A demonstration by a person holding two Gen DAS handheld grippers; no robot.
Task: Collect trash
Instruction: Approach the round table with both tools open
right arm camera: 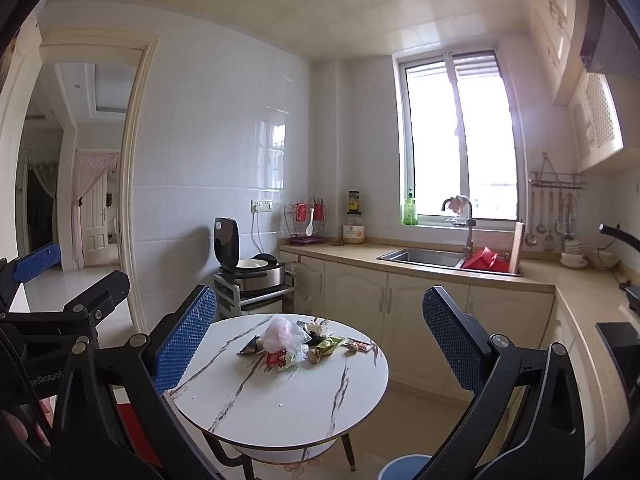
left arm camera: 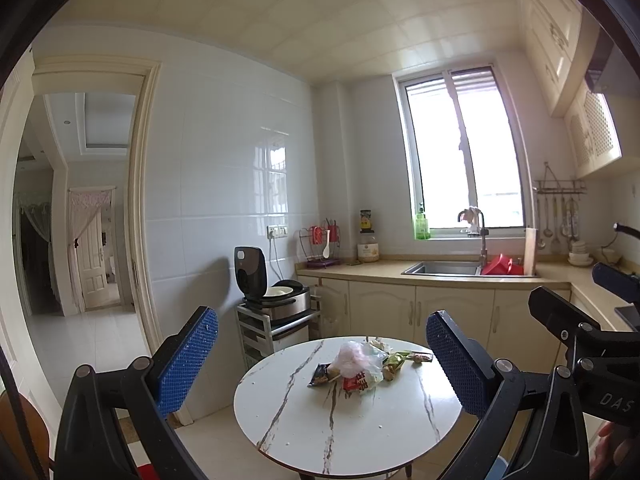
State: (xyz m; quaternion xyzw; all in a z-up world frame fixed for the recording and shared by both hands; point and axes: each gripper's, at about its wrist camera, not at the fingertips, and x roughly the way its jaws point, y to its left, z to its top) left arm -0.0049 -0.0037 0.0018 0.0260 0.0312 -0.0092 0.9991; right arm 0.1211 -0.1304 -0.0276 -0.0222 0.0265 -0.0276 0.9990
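Observation:
A heap of trash (left arm camera: 360, 368) lies on a round white marble-look table (left arm camera: 348, 436): a crumpled clear plastic bag, a red and white wrapper, a dark snack wrapper and several small wrappers. It also shows in the right wrist view (right arm camera: 294, 346) on the table (right arm camera: 280, 404). My left gripper (left arm camera: 322, 354) is open and empty, held back from the table and above it. My right gripper (right arm camera: 320, 336) is open and empty, likewise short of the table. The left gripper's body shows at the left edge of the right wrist view (right arm camera: 60, 304).
A rice cooker (left arm camera: 276, 292) with its lid up stands on a metal rack behind the table. A kitchen counter (left arm camera: 384, 270) with a sink (left arm camera: 444, 268) runs along the back and right. A blue bucket rim (right arm camera: 404, 468) sits on the floor. A doorway (left arm camera: 88, 208) opens at left.

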